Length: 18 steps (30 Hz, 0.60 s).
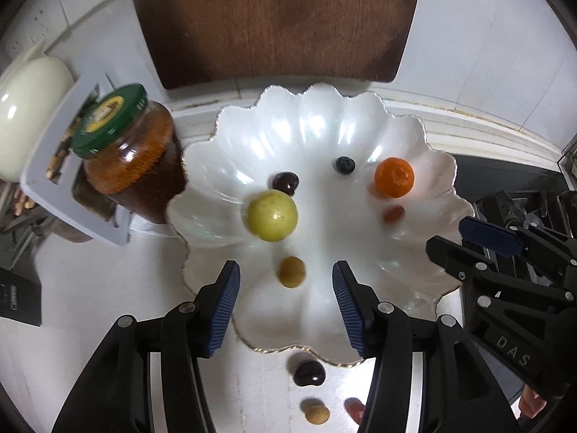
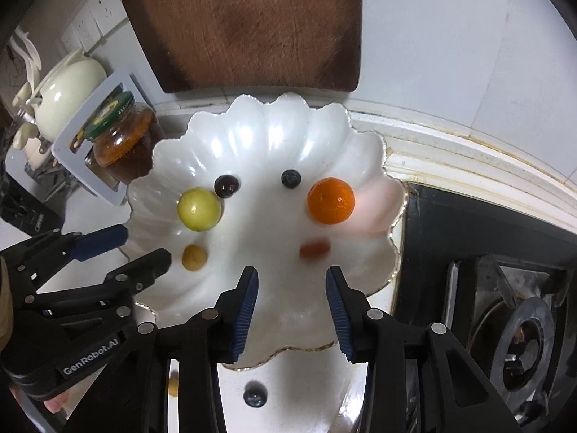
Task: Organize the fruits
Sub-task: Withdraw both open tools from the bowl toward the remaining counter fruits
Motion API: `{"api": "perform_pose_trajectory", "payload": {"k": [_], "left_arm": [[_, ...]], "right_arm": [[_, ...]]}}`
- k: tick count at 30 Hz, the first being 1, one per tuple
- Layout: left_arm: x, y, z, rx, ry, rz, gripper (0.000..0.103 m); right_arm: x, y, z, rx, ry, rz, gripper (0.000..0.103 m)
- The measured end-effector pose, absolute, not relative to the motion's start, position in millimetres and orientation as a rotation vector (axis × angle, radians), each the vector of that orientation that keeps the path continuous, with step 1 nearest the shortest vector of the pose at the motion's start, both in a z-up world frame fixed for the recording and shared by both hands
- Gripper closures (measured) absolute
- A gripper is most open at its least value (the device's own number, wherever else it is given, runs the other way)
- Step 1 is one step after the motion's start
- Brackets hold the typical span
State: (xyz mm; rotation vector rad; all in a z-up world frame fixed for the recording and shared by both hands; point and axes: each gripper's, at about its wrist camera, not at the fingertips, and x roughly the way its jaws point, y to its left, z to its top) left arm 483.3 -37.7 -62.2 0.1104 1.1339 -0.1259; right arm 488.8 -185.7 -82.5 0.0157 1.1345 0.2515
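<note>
Fruits are lying loose near you: a dark cherry (image 1: 308, 372), a tan longan (image 1: 317, 415) and a blueberry (image 2: 255, 397) on the counter. You are holding the left gripper (image 1: 285, 290) and right gripper (image 2: 292, 290) open and empty over the scalloped bowl (image 1: 317, 122), apparently releasing; next needs reaching back. Farther in, a blurred red fruit (image 2: 315, 250) is lying long-axis left-right.

Each tool is matte black plastic — angular linkage arms pinned with round silver screw heads. The left tool (image 1: 285, 301) and right tool (image 2: 292, 306) carry fingers faced with ribbed dark-blue pads (image 1: 225, 306). White lettering marks the bodies — "DAS" on the right one, "GenRobot.AI" on the left. A tan sleeve (image 2: 5, 288) edges the left hand.
</note>
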Motion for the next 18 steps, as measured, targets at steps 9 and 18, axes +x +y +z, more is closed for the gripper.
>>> {"api": "perform_pose_trajectory", "payload": {"k": [9,18], "left_arm": [[450,-29,-31,0.148,1.010,-0.134,0.045],[410,-19,2,0.155,0.899,-0.162,0.044]], "right_arm": [[461,-192,-55,0.043,1.035,0.239,0.063],[424,-193,-22,0.044,0.928,0.243,0.063]]}}
